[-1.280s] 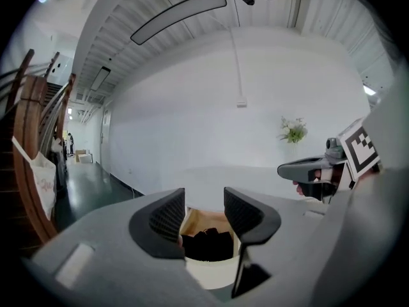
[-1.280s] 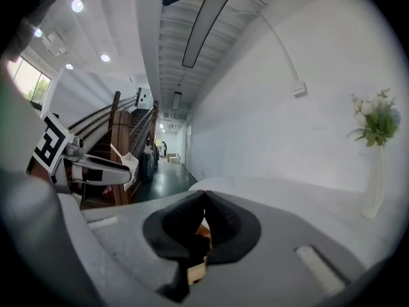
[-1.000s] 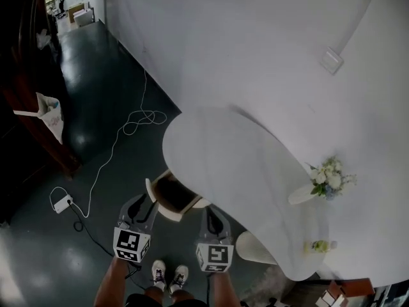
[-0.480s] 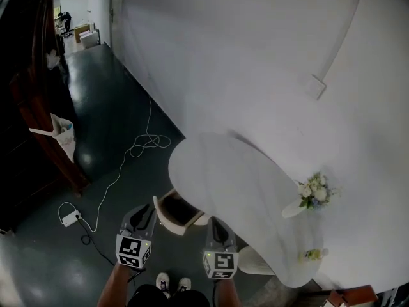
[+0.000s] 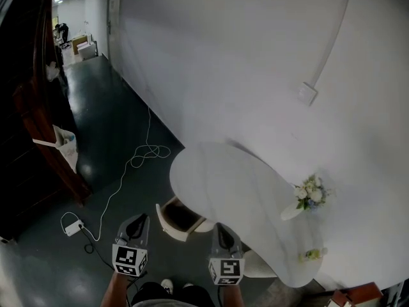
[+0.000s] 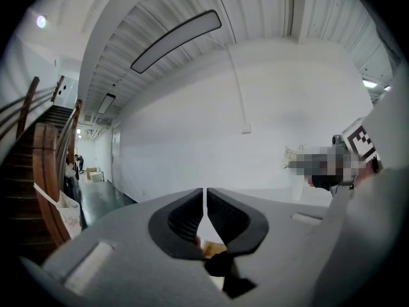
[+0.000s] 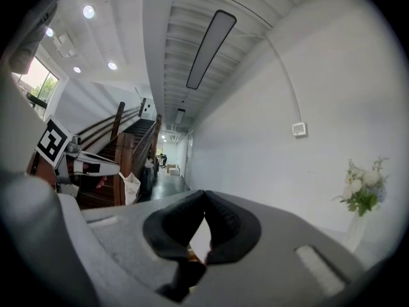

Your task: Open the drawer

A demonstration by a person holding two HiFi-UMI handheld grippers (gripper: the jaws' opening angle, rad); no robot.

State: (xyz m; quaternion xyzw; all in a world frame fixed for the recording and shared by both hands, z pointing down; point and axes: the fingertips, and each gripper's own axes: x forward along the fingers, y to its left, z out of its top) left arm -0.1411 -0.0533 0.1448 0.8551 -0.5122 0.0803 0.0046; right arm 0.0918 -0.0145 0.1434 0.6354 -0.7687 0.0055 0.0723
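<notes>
Drawer [image 5: 180, 216]: one, standing open. It juts from under the near-left edge of the white oval surface [image 5: 223, 184], lower centre of the head view, with its dark inside showing.

Left hand-held gripper [image 5: 138, 222]: lower left of the drawer in frame, near it but apart. In its own view the jaws [image 6: 204, 197] have just been closing and now stand almost together, only a thin slit left and nothing between them.

Right hand-held gripper [image 5: 221, 230]: lower right of the drawer, also near and clear of it. Its tips [image 7: 204, 200] meet and it grips nothing. The drawer sits between the two, slightly above them in frame.

Around:
- One vase of pale flowers [image 5: 308, 196] on the right part of the surface.
- One smaller greenish item [image 5: 312, 255] near the surface's lower right rim; too small to tell, possibly a little bottle.
- One white round tub [image 5: 261, 267] on the floor, just under the surface's lower edge, beside the right hand-held gripper.
- One white cable [image 5: 142, 153] looping across the dark floor at left of centre, ending at a white plug block [image 5: 73, 227].
- One pale bag [image 5: 66, 147] hanging on the dark wooden stair at the left edge.
- One small wall box [image 5: 307, 93] at upper right, on the white wall.

Nothing lies between either hand-held gripper and the drawer.
</notes>
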